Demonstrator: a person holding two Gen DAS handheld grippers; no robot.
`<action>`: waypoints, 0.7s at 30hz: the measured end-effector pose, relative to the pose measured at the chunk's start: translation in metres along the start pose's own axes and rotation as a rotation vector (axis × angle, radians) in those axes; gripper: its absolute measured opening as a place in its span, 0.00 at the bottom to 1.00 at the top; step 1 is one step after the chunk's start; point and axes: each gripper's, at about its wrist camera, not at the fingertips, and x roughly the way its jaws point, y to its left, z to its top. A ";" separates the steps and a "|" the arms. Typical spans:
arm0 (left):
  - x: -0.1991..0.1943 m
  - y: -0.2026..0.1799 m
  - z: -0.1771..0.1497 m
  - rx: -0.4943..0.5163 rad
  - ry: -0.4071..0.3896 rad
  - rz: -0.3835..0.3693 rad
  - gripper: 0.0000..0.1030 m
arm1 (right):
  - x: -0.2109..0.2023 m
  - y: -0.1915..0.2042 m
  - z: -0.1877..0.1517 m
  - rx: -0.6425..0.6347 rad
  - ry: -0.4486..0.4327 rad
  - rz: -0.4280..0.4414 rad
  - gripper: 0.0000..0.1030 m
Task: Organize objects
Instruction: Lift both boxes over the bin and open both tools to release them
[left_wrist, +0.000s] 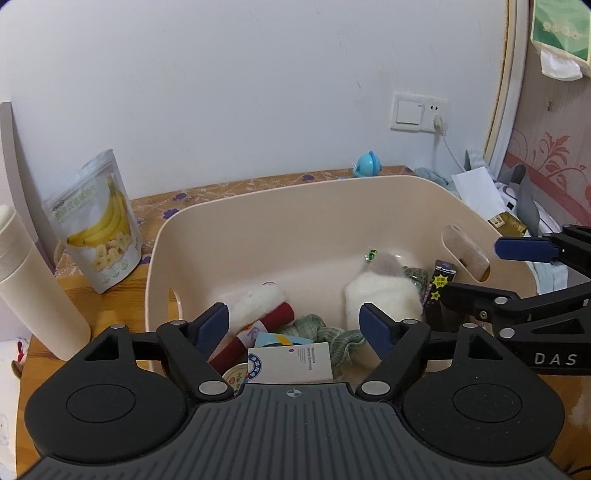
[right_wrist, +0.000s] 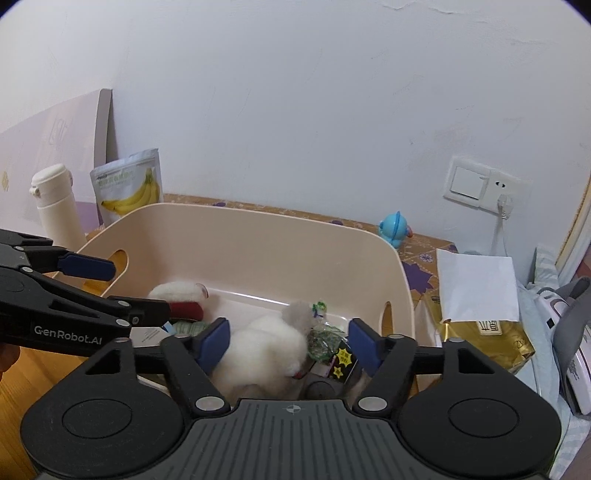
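A beige plastic bin (left_wrist: 295, 206) (right_wrist: 258, 236) stands on the table and holds several items: a white fluffy toy (left_wrist: 384, 299) (right_wrist: 266, 347), a white and red plush (left_wrist: 258, 306) (right_wrist: 181, 295), a green cloth (left_wrist: 332, 336), a white card (left_wrist: 295, 362), a dark snack box (left_wrist: 439, 288) (right_wrist: 343, 362). My left gripper (left_wrist: 295, 325) is open and empty above the bin's near side. My right gripper (right_wrist: 288, 343) is open and empty over the white fluffy toy; it also shows in the left wrist view (left_wrist: 487, 269).
A banana chips pouch (left_wrist: 99, 225) (right_wrist: 129, 188) and a cream bottle (left_wrist: 33, 288) (right_wrist: 55, 206) stand left of the bin. A blue toy (left_wrist: 365, 166) (right_wrist: 395, 229) sits behind it. A white paper on a gold pack (right_wrist: 476, 291), clothes and a wall socket (right_wrist: 480, 184) are at right.
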 end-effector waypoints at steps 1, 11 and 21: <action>-0.002 0.000 0.000 -0.001 -0.002 0.000 0.78 | -0.002 -0.001 0.000 0.005 -0.003 -0.002 0.77; -0.026 0.001 -0.007 -0.019 -0.034 0.011 0.78 | -0.023 -0.001 -0.003 0.039 -0.040 -0.018 0.94; -0.048 0.000 -0.016 -0.023 -0.053 0.021 0.78 | -0.045 0.003 -0.009 0.053 -0.052 -0.034 1.00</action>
